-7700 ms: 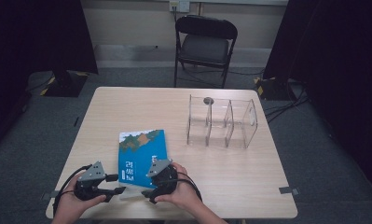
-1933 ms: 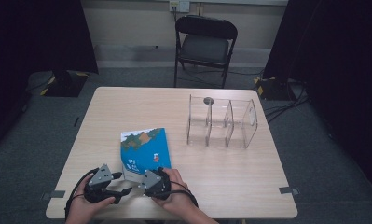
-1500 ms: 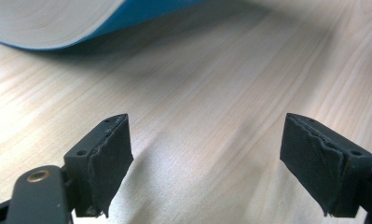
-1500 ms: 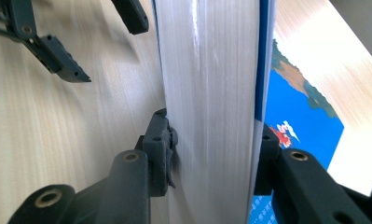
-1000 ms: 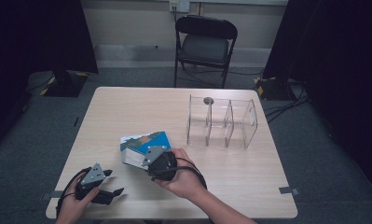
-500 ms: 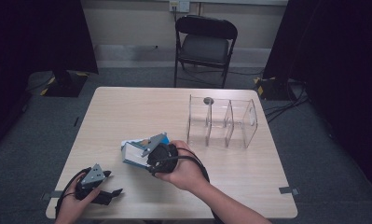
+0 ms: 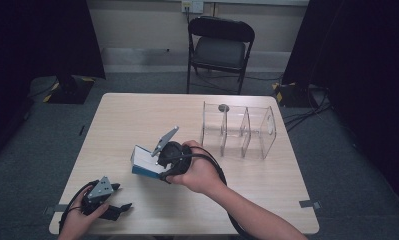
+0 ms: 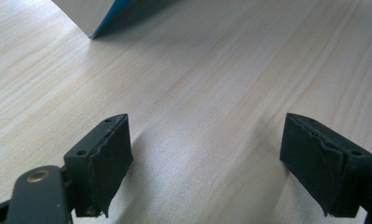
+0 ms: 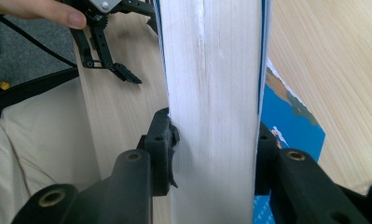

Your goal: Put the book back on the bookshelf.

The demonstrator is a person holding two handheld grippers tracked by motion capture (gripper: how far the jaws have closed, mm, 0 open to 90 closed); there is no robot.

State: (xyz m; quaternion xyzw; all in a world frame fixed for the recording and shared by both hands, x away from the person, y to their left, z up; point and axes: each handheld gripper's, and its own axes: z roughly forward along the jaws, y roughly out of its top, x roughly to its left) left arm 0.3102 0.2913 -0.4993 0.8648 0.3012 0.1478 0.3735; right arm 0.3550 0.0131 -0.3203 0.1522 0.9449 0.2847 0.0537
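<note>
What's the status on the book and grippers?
Right gripper shut on book, tilted up off table. Left gripper open, empty. Clear rack stands apart.

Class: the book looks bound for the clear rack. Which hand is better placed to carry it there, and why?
The right. The right gripper is clamped on the book, lifted on edge, nearer the rack. The left gripper rests open at the table's near edge, holding nothing.

No legible text, print on the blue book cover point(image 9: 291, 122) too blurred
</note>
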